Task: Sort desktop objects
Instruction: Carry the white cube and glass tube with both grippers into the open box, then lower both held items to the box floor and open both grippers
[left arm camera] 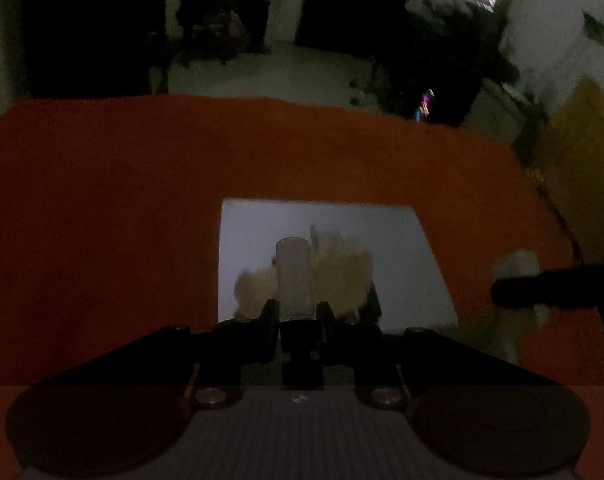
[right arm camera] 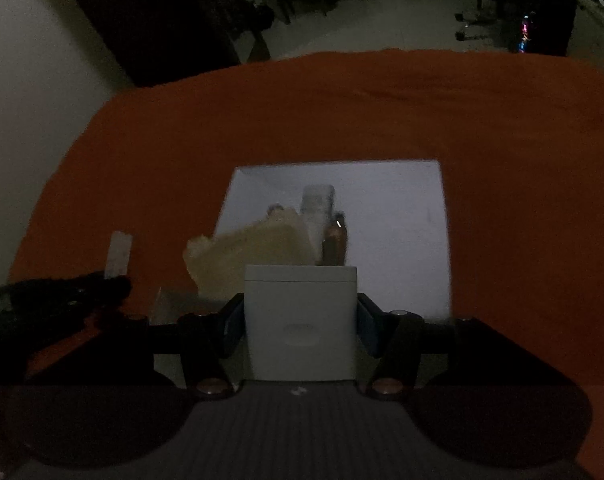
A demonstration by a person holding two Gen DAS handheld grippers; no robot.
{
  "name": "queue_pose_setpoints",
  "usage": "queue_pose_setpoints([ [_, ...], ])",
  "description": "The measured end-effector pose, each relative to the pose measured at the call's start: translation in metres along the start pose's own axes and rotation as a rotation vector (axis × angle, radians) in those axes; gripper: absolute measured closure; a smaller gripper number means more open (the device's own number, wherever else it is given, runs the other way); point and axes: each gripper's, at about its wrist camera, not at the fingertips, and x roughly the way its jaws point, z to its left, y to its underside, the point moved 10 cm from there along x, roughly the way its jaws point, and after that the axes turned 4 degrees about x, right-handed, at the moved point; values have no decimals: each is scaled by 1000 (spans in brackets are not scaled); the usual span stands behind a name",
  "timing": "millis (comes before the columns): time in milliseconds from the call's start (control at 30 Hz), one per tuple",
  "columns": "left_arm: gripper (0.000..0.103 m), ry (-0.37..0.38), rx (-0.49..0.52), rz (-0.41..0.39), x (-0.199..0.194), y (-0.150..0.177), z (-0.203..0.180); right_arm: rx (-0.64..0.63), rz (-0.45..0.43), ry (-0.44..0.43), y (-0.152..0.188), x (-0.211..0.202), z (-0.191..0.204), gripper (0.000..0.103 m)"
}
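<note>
The scene is dim. My left gripper is shut on a pale translucent tube that stands up between its fingers, over a white sheet on the orange cloth. Blurred yellowish objects lie on the sheet behind the tube. My right gripper is shut on a white box at the sheet's near edge. Beyond it are a beige crumpled object, a brown bottle and a pale upright tube. The left gripper with its tube shows in the right wrist view.
The orange cloth covers the table to its far edge. Beyond are a pale floor, dark furniture and a chair. A yellow object stands at the right. The right gripper's dark finger reaches in from the right.
</note>
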Motion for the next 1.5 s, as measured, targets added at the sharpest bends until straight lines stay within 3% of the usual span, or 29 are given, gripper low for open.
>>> queue_pose_setpoints([
  [300,87,63,68,27,-21,30,-26,-1,54,-41,30,3,-12,44],
  [500,87,58,120,69,-14,57,-41,-20,84,-63,53,11,-7,44],
  [733,87,85,138,151,4,84,-55,14,178,-8,90,55,-28,44],
  [967,87,51,93,237,48,113,-58,50,248,40,123,107,-49,44],
  [1500,87,-29,92,346,101,163,-64,57,279,159,160,175,-67,44],
])
